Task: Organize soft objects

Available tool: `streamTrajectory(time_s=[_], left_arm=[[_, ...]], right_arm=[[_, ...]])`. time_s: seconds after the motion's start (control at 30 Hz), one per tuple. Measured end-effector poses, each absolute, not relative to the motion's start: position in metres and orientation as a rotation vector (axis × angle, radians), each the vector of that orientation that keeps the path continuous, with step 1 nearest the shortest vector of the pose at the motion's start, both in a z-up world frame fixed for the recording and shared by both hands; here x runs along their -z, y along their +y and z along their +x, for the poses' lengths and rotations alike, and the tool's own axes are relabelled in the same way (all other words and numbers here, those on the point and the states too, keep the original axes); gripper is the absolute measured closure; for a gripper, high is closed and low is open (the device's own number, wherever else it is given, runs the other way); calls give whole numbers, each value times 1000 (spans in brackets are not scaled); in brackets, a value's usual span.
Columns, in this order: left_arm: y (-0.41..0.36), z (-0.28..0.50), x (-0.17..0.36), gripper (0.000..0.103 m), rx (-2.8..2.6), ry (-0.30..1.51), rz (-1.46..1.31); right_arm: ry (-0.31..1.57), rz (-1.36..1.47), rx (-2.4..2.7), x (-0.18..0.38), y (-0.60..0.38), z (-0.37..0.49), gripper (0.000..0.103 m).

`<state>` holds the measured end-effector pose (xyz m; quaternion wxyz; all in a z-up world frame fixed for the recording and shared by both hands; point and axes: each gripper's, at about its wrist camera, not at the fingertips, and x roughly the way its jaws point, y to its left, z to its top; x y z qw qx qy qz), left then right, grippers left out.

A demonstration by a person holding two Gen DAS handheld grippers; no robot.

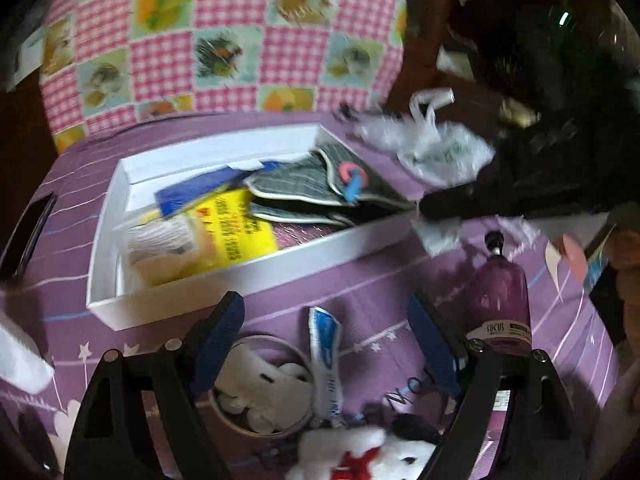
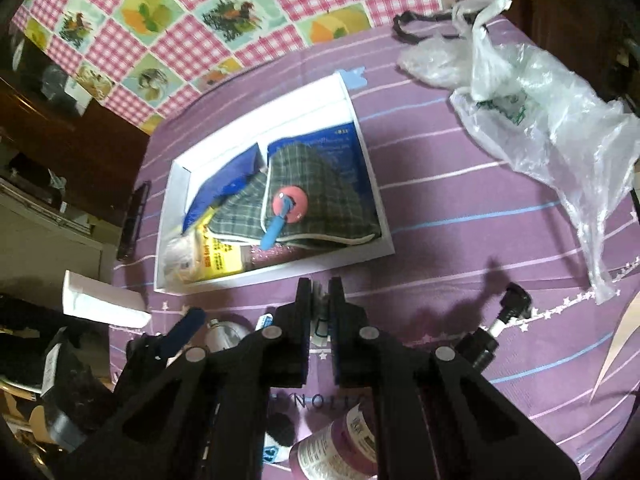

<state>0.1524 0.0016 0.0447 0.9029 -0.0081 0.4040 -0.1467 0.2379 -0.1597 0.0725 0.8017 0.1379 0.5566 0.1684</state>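
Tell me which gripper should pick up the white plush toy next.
Left. The left gripper is open, hovering just above the white plush toy. The right gripper looks shut, with no plush in its view.

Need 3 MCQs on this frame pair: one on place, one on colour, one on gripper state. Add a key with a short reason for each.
1. Where does the grey plaid cloth lie?
A. inside the white box
B. on the plastic bag
C. under the purple bottle

2. What colour is the bedsheet under the box?
A. green
B. purple with light stripes
C. plain white

3. How do the two grippers stand?
A. both wide open
B. left gripper shut, right gripper open
C. left open, right nearly shut

Key:
1 A: the cloth rests within the box walls in both views.
2 B: purple striped fabric surrounds the box.
3 C: the left wrist view shows the blue pads far apart, with nothing between them; the right wrist view shows the fingers almost together.
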Motion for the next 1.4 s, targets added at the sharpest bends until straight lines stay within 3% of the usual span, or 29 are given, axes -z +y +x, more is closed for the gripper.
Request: streamTrajectory(time_s=[0.17, 0.27, 0.33, 0.57, 0.63, 0.67, 0.7, 0.73, 0.93, 1.4], left_arm=[[-25, 169, -33, 22, 247, 992, 179], [-39, 166, -23, 31, 257, 1006, 302], [-41, 168, -18, 30, 242, 1017, 353], [-28, 170, -20, 34, 229, 1047, 334], [-24, 170, -20, 56, 216, 1047, 330], [-22, 172, -20, 81, 200, 1056, 331], [-21, 172, -20, 94, 194, 1069, 323], [-20, 170, -20, 98, 209, 1080, 304], [-22, 167, -24, 102, 238, 1061, 304], [19, 172, -60, 103, 236, 974, 18]], right_arm=[[1167, 299, -339, -80, -169, 237, 94], [1179, 302, -339, -77, -170, 240, 94], [1191, 295, -339, -73, -170, 242, 94], [1221, 293, -332, -63, -169, 246, 94], [1224, 293, -334, -63, -168, 246, 94], [1225, 293, -335, -63, -168, 246, 94], [1226, 294, -336, -63, -168, 246, 94], [1227, 294, -337, -63, -168, 246, 94], [1235, 289, -334, -60, -167, 247, 94], [1242, 288, -374, -61, -156, 243, 94]])
